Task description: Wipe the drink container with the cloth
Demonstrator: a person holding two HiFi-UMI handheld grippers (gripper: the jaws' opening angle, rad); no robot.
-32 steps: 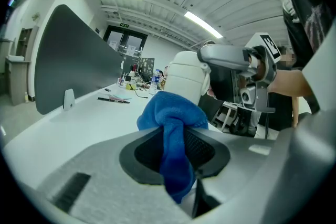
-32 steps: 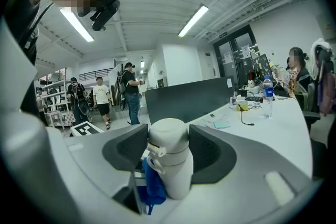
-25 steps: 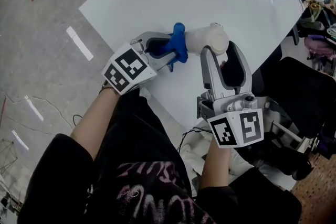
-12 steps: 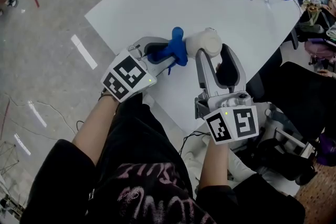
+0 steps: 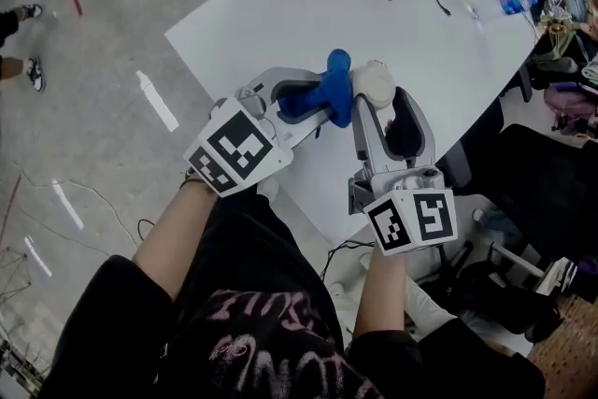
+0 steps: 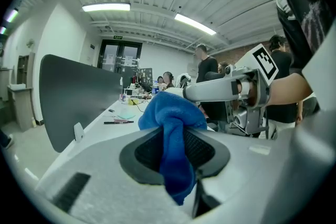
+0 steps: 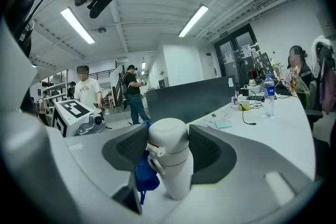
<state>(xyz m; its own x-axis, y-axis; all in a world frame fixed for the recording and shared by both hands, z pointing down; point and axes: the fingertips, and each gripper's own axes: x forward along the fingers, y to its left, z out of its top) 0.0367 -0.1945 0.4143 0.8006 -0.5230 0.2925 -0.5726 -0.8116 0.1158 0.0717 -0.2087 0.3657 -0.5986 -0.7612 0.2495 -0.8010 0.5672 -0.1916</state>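
Shirt lettering [image 5: 271,332] unreadable; cloth [image 5: 337,81] in left tongs [image 5: 314,100] touches drink container [image 5: 377,83].

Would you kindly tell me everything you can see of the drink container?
The drink container is a matte off-white bottle, seemingly plastic, with a rounded cap, a small side latch and a loop. It stands roughly upright, clamped around its upper body between the jaws of the right gripper. The blue cloth lies against its lower side. Its base is hidden behind the gripper's body.

Bright ceiling strip lights [image 6: 106,7], fisheye-warped edges
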